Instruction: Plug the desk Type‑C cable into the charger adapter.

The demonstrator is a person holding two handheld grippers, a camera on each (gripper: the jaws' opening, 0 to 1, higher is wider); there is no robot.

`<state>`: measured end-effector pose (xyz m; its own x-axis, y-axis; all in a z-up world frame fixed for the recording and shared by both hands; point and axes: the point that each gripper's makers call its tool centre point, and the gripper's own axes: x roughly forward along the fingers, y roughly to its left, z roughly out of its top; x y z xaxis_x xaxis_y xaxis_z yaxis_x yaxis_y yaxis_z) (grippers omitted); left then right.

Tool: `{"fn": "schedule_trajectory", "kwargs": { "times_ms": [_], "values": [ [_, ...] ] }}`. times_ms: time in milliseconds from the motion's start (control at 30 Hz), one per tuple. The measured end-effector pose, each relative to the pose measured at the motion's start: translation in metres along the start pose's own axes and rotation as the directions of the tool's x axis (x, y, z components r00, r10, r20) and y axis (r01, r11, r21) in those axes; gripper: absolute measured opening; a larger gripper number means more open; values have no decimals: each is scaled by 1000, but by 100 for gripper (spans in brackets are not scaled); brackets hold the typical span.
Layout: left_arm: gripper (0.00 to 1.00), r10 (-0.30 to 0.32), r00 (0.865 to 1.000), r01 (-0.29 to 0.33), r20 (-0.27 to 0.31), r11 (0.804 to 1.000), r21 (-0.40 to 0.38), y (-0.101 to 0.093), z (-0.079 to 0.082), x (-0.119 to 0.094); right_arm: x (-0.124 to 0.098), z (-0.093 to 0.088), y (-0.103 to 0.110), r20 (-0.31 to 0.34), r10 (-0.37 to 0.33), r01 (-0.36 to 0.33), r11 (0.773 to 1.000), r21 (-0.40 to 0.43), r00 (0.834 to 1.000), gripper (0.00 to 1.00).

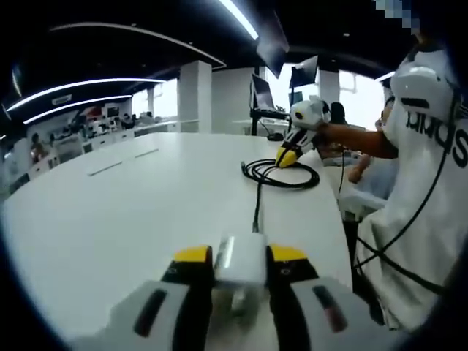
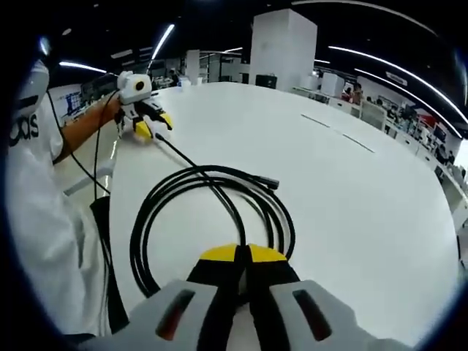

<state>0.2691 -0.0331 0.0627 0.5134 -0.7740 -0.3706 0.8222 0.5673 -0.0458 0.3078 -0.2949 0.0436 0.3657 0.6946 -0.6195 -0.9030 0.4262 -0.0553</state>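
The left gripper (image 1: 240,262) is clamped on the small white block-shaped charger adapter (image 1: 239,265), rigid and light, with the thin black Type-C cable (image 2: 212,201) apparently running out of its far end already, though that joint is too small to confirm. The right gripper (image 2: 243,256), jaws together, pinches the limp coil on the white round table (image 2: 351,197); the free plug (image 2: 269,183) lies beside it, best held just behind its stiff tip

We see a broad white table (image 2: 351,219) with a rounded edge, its top glossy under the ceiling lights. On it lies a coiled black cable (image 2: 212,212), one free plug end resting near the coil, a single strand running off across the tabletop.
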Motion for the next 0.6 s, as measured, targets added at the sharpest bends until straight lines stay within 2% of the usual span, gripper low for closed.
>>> {"fn": "schedule_trajectory", "kwargs": {
  "times_ms": [300, 600],
  "values": [
    [28, 16, 1000, -16, 7, 1000, -4, 16, 4, 8, 5, 5, -13, 25, -17, 16, 1000, 26, 1000, 2],
    [28, 36, 999, -36, 14, 999, -13, 42, 12, 22, 18, 16, -42, 31, -50, 49, 998, 34, 998, 2]
  ]
}}
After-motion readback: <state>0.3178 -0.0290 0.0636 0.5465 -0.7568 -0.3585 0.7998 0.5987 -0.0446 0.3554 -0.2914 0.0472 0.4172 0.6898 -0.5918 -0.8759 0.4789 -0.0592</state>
